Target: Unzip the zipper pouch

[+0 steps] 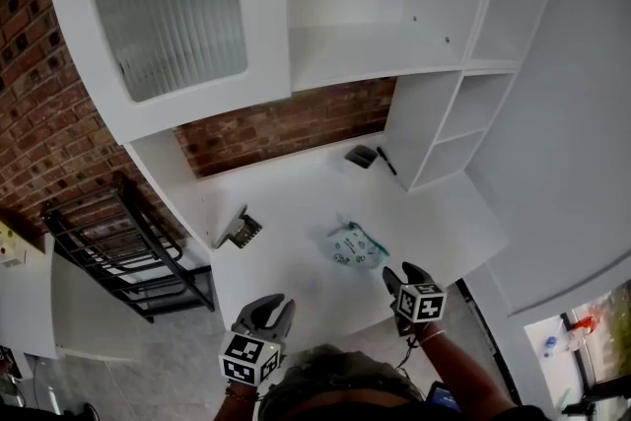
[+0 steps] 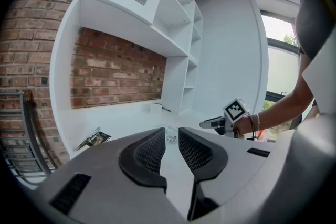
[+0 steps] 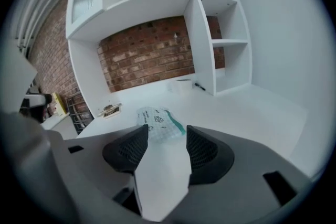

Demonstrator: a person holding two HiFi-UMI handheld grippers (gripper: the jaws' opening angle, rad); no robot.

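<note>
Head view showed both tools at the near edge of the desk [image 1: 296, 202], the left gripper [image 1: 268, 304] and the right gripper [image 1: 404, 274], neither touching anything. Only the left gripper view showed us that tool's jaws standing at a narrow, empty slit; only the right gripper view showed the other jaws spread wide with nothing between them. The zipper pouch [image 3: 157, 120] lay flat just beyond the right tool, a teal strip along its right side, with bare white desktop all round it; farther left a metal clip [image 1: 242, 230] sat near the desk's left edge. At the back a small box [image 1: 361, 156] and a pen [image 1: 386, 161] lay beside the shelf unit [image 1: 444, 128], below the brick wall [image 1: 286, 128].
</note>
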